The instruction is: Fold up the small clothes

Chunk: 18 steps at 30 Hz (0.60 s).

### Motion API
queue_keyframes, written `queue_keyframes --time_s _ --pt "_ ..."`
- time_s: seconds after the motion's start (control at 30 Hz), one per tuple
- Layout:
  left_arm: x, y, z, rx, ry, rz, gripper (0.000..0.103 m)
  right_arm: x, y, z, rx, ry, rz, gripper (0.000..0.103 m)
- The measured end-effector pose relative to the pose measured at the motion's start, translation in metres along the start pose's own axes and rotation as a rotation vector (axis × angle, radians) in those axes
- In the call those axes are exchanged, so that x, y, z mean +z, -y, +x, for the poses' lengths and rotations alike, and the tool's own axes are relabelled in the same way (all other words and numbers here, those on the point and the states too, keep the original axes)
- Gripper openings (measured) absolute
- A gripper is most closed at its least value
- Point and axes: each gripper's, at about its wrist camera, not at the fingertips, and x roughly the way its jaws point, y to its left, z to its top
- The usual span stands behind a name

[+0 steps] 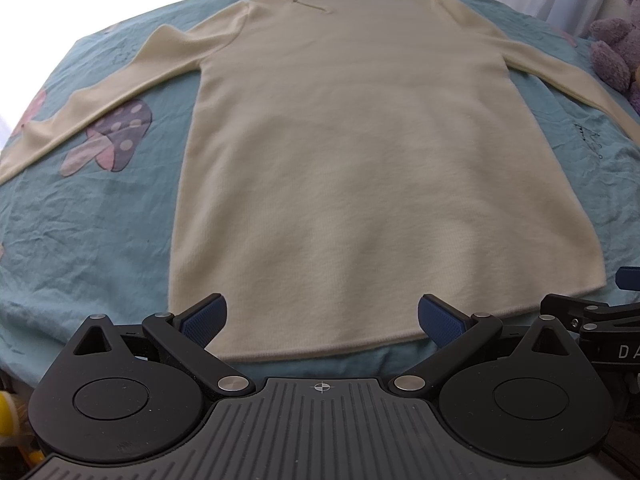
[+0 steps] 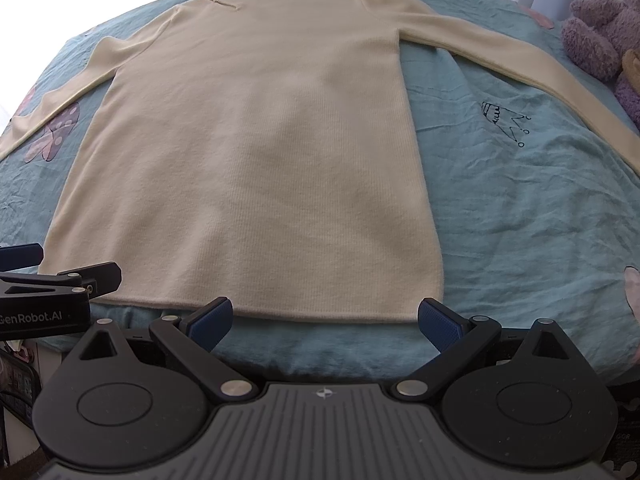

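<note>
Four fingers (image 1: 206, 317) spread, one sweater (image 1: 360, 160) flat

A cream knitted long-sleeved sweater (image 1: 352, 152) lay flat on the teal printed bedsheet (image 2: 520, 220), sleeves spread sideways; a purple plush toy (image 2: 600, 36) sat far right.

A bed with a wrinkly blue-green sheet (image 1: 100, 216) holds everything. The sheet has a mushroom picture (image 1: 112, 136) on one side and a little black crown drawing (image 2: 506, 122) on the other. A cream knit sweater (image 1: 352, 152) lies flat on the sheet, front up, with both long sleeves spread out to the sides. A fuzzy purple stuffed toy (image 2: 600, 32) sits at the far right edge.
</note>
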Motion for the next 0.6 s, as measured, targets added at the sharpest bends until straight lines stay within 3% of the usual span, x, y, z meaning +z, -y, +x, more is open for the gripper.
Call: queue_keyframes --time_s 0.6 --pt "0.0003 -0.0001 0.0038 -0.004 -0.012 -0.007 0.103 -0.0006 -0.0001 0.0026 0.002 -0.003 0.002 0.099"
